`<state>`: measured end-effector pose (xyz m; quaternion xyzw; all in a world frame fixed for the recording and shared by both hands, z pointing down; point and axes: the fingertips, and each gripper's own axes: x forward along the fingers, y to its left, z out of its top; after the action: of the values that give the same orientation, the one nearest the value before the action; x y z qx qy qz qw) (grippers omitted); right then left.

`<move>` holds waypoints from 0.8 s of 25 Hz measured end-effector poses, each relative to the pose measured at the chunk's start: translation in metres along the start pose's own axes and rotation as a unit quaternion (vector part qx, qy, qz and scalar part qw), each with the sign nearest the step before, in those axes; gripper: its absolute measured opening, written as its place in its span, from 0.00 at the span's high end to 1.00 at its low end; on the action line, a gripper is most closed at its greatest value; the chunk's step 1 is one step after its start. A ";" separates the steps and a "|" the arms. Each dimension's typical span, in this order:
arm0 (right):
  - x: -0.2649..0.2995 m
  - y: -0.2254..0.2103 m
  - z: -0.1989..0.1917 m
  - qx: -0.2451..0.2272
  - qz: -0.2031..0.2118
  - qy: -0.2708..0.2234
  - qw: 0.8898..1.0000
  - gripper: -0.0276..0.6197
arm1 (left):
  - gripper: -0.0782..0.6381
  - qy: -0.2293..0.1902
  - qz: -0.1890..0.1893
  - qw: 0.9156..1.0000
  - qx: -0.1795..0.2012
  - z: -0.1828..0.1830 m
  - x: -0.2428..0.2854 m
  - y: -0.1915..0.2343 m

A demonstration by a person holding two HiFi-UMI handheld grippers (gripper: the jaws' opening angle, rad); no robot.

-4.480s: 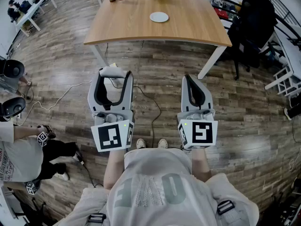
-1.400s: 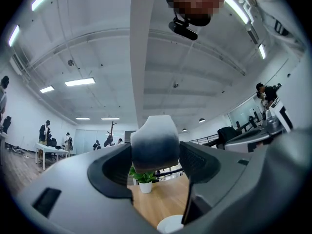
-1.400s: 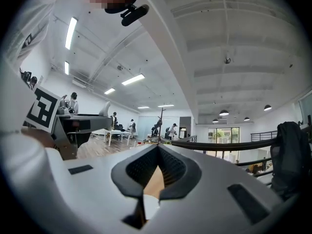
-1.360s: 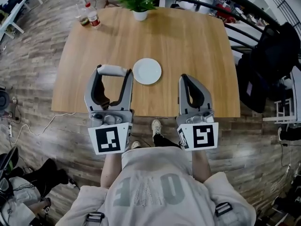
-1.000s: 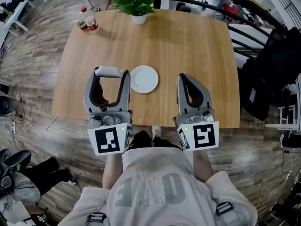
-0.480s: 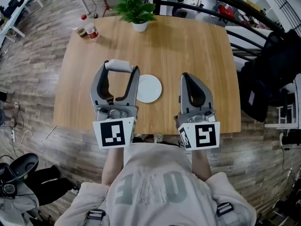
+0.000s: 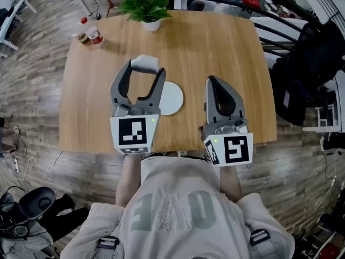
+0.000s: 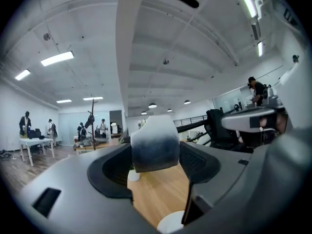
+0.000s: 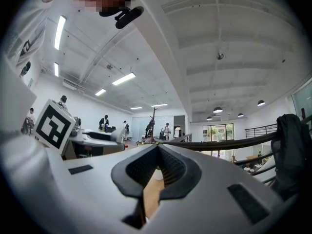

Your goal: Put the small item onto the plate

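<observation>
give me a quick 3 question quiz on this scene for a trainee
1. True or false: the right tool has its jaws together, with nothing between them.
2. Which one holds the small item? A) left tool B) right tool C) neither
3. Short answer: what round white thing lies on the table, partly hidden behind the left tool in the head view?

Key: 1 true. 2 A. 3 the plate.
</observation>
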<state>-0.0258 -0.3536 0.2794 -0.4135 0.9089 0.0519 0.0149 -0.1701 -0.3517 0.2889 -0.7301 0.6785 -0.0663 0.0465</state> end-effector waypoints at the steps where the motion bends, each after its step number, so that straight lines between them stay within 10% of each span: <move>1: -0.001 -0.004 -0.001 0.000 -0.006 0.001 1.000 0.93 | 0.47 0.020 -0.012 1.000 -0.008 -0.012 0.008 -0.003; 10: -0.021 -0.034 -0.015 -0.001 -0.073 0.030 0.997 0.93 | 0.47 0.185 -0.075 0.978 -0.059 -0.127 0.048 -0.027; 20: -0.053 -0.054 -0.032 0.006 -0.139 0.062 0.988 0.93 | 0.47 0.348 -0.142 0.925 -0.054 -0.235 0.044 -0.072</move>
<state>0.0496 -0.3524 0.3103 -0.5382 0.8420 0.0183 -0.0321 -0.1334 -0.3851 0.5340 -0.7510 0.5438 -0.2858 -0.2420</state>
